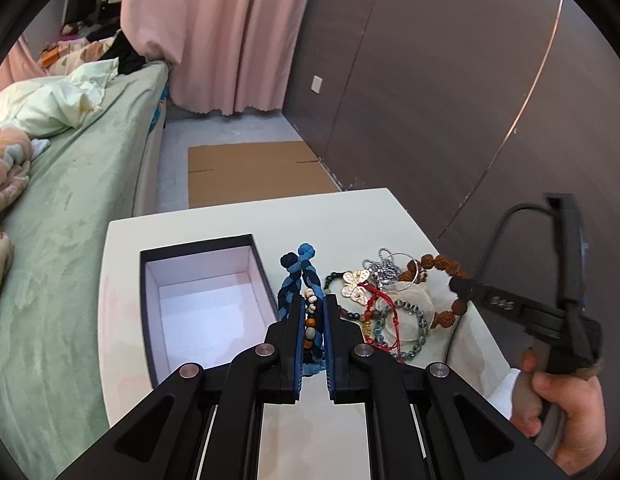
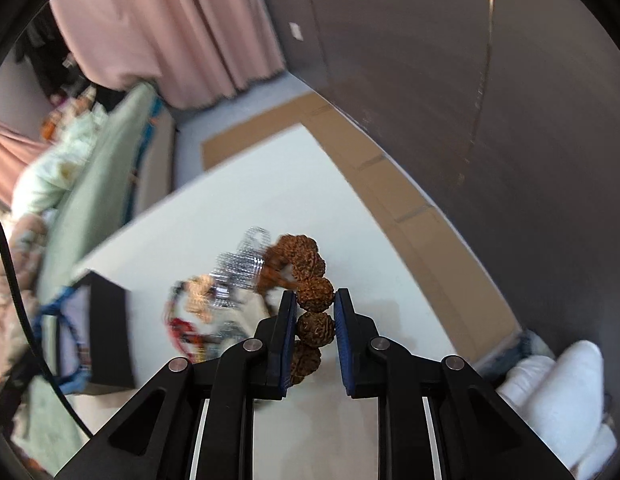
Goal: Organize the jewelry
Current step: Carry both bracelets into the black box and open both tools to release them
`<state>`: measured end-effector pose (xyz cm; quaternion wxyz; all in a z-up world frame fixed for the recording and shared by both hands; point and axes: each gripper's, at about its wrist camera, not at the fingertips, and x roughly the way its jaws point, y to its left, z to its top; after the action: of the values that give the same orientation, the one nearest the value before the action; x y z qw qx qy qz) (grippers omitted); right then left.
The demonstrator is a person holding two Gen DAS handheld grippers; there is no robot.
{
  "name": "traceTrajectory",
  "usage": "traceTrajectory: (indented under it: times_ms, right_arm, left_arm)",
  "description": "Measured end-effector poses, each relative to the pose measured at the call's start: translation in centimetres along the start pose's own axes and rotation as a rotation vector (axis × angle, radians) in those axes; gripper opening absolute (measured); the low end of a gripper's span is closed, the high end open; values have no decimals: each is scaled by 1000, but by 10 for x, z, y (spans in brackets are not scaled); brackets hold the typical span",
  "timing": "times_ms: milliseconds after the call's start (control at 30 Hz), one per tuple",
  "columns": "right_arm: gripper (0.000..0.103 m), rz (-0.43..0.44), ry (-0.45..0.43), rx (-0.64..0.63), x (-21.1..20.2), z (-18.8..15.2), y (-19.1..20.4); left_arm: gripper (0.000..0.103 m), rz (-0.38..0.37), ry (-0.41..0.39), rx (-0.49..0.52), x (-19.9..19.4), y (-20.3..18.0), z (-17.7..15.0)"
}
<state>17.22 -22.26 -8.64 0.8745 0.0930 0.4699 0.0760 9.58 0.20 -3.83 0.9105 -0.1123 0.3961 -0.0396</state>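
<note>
My left gripper (image 1: 313,312) is shut on a blue braided cord bracelet (image 1: 299,272) with white and orange beads, held just right of the open black box (image 1: 205,304) with a pale lining. My right gripper (image 2: 316,312) is shut on a brown rough-seed bead bracelet (image 2: 310,276); the same bracelet (image 1: 442,280) and gripper (image 1: 462,288) show at the right of the left wrist view. A pile of jewelry (image 1: 378,308) lies on the white table (image 1: 334,220): a butterfly pendant, a silver chain, a red cord and glass bead bracelets.
A bed with green sheet (image 1: 77,184) lies left of the table. Flat cardboard (image 1: 253,172) covers the floor beyond it. A dark wall (image 1: 450,80) and pink curtain (image 1: 229,32) stand behind. The right wrist view is blurred by motion.
</note>
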Motion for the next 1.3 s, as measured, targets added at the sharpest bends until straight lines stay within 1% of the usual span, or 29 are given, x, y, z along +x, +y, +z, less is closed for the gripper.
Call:
traceTrajectory:
  times_ms: [100,233,400,500,633,867,1067,1233,1300]
  right_arm:
    - [20,87,-35,-9,-14,-4,5]
    - [20,175,-71,-10,-24,-6,14]
    - [20,259,-131,3,-41,-9,26]
    - [20,293,-177,-5,-53,-11,31]
    - [20,374,-207,8,-65,-12,36]
    - [20,492,-226,19,-76,-16,50]
    - [20,547,-226,11,-73,-15,67]
    - [20,567,-205,5,-59,-10,84]
    - [20,574,-197,-2,-54,-9,91]
  left_arm:
    - [9,9,-5,-9,-3,4,-1]
    - [9,20,-14,-24,-9,10,-1]
    - [9,33,-26,-35,-15,17,0]
    - [9,42,-31,-44,-18,23,-1]
    - [9,52,-37,-63,-21,33,0]
    - [9,45,-45,-122,-20,53,6]
    - [9,0,-58,-180,-14,64,14]
    - [10,-55,10,-249,2,76,23]
    - [11,-61,39,-268,9,81,26]
